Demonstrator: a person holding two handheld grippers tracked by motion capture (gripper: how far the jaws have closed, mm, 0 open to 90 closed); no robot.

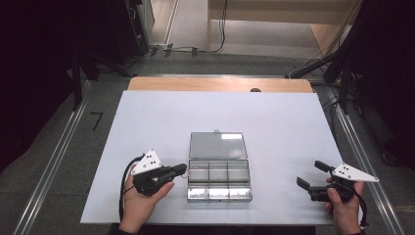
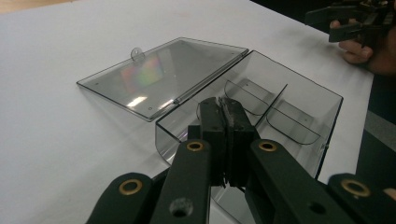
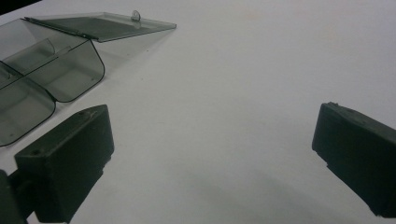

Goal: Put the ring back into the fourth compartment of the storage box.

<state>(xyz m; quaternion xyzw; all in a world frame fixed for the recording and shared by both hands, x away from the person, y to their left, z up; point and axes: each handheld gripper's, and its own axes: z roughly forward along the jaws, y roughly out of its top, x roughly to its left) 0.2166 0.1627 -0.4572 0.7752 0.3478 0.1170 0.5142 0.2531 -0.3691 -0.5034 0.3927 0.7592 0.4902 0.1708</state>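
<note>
A smoky clear plastic compartment box [image 1: 219, 198] lies open at the table's near middle, its lid [image 1: 218, 145] folded flat on the far side. Dividers split the box [image 2: 299, 77] into several empty cells. My left gripper [image 1: 183, 169] is shut, and its tips sit at the box's left wall. In the left gripper view the two jaws [image 2: 224, 109] press together over that rim with nothing visible between them. Near the table's right edge my right gripper [image 1: 309, 174] is open and well away from the box. Only bare table lies between its jaws [image 3: 212, 121].
The white table [image 1: 274, 122] ends in a wooden strip at the far edge. Dark stands and cables lie on the floor behind and at both sides. The person's hand and the right gripper [image 2: 322, 25] show beyond the box [image 3: 70, 70] and its lid [image 3: 107, 25].
</note>
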